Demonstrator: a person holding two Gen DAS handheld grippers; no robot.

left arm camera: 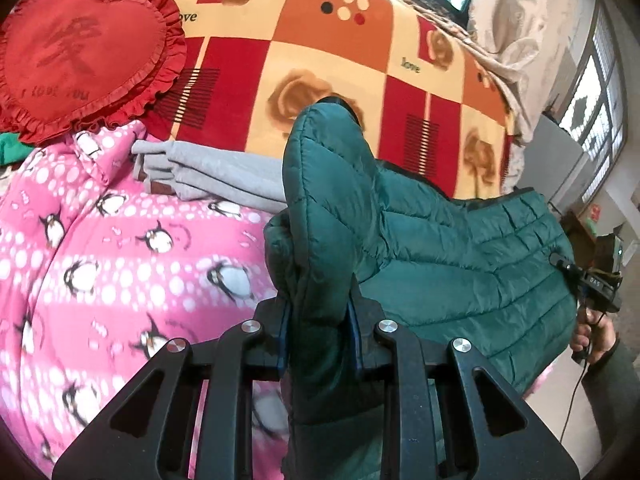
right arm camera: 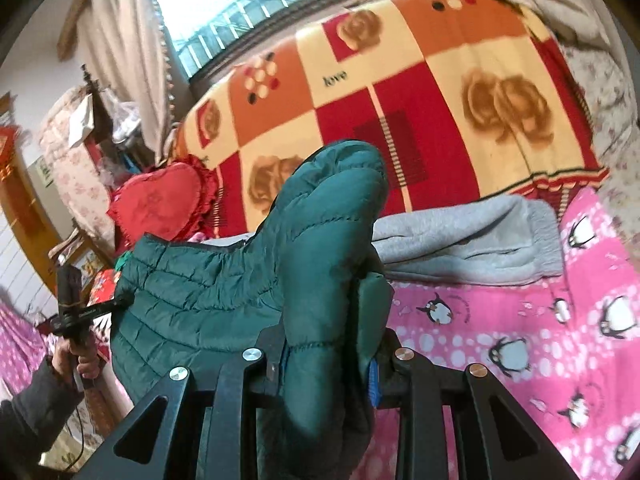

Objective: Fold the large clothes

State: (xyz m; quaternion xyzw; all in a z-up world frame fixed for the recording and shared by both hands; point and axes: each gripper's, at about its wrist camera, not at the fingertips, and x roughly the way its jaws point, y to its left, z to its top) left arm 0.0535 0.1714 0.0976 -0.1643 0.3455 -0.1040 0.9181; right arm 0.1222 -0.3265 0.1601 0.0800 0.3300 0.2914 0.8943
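Item one: green quilted jacket point(left arm camera: 420, 248), held up off the bed between my two tools, one padded sleeve standing up straight ahead of each camera.

Left gripper point(left arm camera: 320, 312): clenched on a thick fold of the jacket, fabric bulging up between the jaws and hanging below them. The jacket body stretches off to its right.

Right gripper point(right arm camera: 328, 344): likewise clamped on a fold of the jacket point(right arm camera: 224, 292), body stretching off to its left. From the left wrist view I see it at the far right edge point(left arm camera: 560, 262), pinching the jacket hem.

Under the jacket: pink penguin-print blanket point(left arm camera: 120, 248), spread below both tools.

Just beyond the jacket: folded grey garment point(right arm camera: 472, 240), lying on the pink blanket.

Further ahead: checked rose-pattern blanket point(right arm camera: 420, 92), orange, red and cream.

Ahead-left of the left tool: red heart-shaped cushion point(left arm camera: 84, 56) with frilled edge.

Farthest ahead of the right tool: window point(right arm camera: 240, 4) with pale curtain point(right arm camera: 120, 28).
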